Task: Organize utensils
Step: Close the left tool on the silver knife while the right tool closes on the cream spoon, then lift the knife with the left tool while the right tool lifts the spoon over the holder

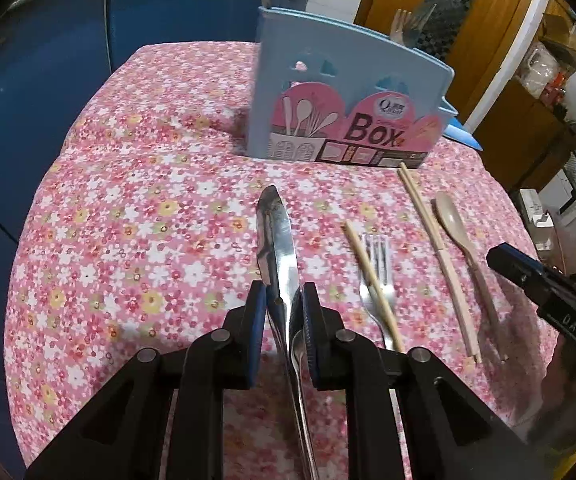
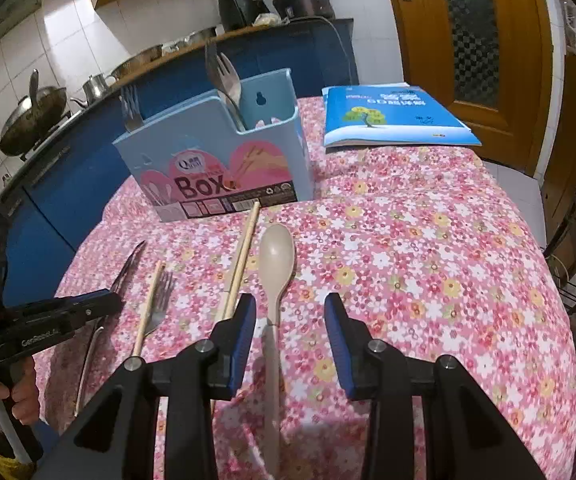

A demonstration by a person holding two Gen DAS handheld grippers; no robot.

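Left claw (image 1: 281, 300) is right down at the table (image 1: 127, 240) and its blue pads have pinched in on the steel table knife (image 1: 275, 240) — jaws nearly together, gripping it where blade meets handle, the blade pointing away toward the box. A second steel handle shows under the knife between the jaws; what utensil it belongs to I cannot tell.

Over on the right, the right claw (image 2: 290, 312) hangs partly open above the floral cloth, pads clear of everything. The beige plastic spoon (image 2: 273, 280) lies flat between its jaws, bowl pointing away, nothing pressing on it. Just beside the left pad runs a pair of chopsticks (image 2: 241, 256), their far tips almost at the foot of the box.

Further left, a single chopstick (image 2: 148, 308) lies across a steel fork (image 2: 159, 300), tines pointing away. A person's hand (image 2: 3, 392) grips the handle of the left tool at the frame's edge.

Beyond the loose cutlery stands the blue utensil box (image 2: 215, 152), upright on the table, "Box" printed on its pink label — forks already stand inside, one in the left compartment, more in the taller right one. Behind and right of it, well apart, a blue booklet (image 2: 392, 116) lies flat at the far edge of the table.
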